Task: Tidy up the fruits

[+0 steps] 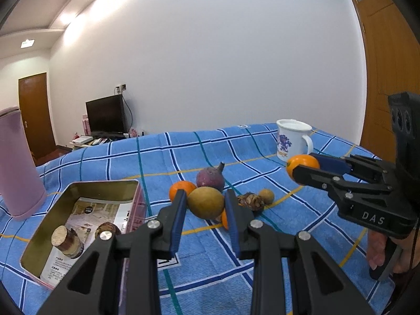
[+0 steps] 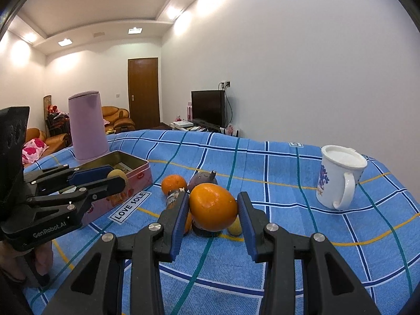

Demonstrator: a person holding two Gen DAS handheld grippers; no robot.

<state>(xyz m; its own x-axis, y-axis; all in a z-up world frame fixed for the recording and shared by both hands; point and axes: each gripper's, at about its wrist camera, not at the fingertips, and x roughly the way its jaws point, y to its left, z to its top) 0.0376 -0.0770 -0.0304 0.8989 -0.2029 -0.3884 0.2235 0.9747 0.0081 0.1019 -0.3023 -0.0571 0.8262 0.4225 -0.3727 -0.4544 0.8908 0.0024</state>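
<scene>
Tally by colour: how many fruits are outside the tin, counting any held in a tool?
Orange fruit: 3
Purple fruit: 1
Yellow-tan fruit: 2
Brown scaly fruit: 1
Total: 7

Blue plaid cloth [image 1: 275, 236] with a bunch of stuff on it

Pink tin [image 1: 86, 225] near left, tall pink canister [image 1: 15, 165] behind it, fruit pile [image 1: 223, 191] in the middle with an orange [image 1: 181, 189], white mug [image 1: 292, 139] far right.
</scene>
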